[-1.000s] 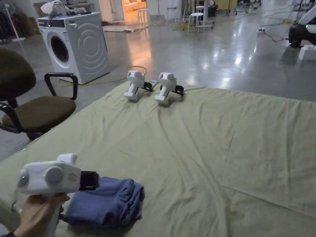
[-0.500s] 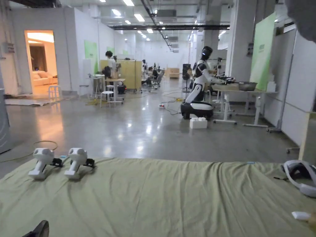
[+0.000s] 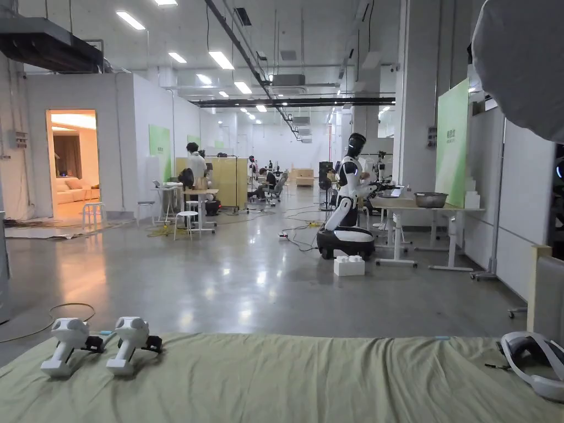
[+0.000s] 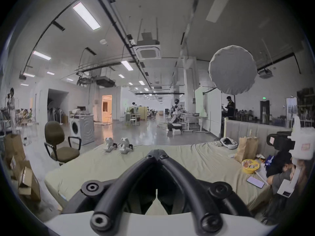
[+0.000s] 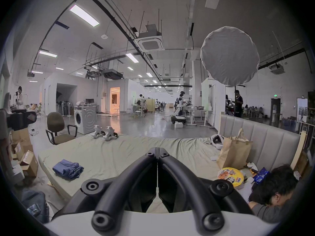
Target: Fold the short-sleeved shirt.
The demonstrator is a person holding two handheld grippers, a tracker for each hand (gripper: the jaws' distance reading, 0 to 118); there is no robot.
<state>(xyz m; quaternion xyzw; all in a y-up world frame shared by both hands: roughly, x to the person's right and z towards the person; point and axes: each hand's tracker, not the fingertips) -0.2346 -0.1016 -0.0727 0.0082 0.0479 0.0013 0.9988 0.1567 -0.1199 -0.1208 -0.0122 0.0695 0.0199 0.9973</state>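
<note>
Green sheet [image 3: 308,385] runs across the bottom of the head view, with two spare grippers [image 3: 99,344] parked on its far left edge and a white headset [image 3: 531,358] at the right. Beyond lies the polished floor and a humanoid robot [image 3: 348,209] at a table.

From the left gripper view, the left gripper [image 4: 157,156] is lifted over the bed, jaws pressed together at the tips and pinching nothing. The right gripper [image 4: 281,143] shows at the far right edge, held up; its jaws I cannot tell from here. A paper bag [image 4: 247,147] and a yellow bowl [image 4: 250,165] sit on the sheet's right side.

In the right gripper view, the right gripper [image 5: 157,152] is likewise closed tip to tip and empty, raised above the sheet. The shirt [image 5: 68,169] lies as a compact blue bundle near the bed's near left corner, well apart from both grippers. A person's head [image 5: 274,187] rests low at the right.

To my eye the fold is done: the shirt is stacked small, nobody is touching it, and little seems left beyond perhaps squaring its slightly rumpled edges.
</note>
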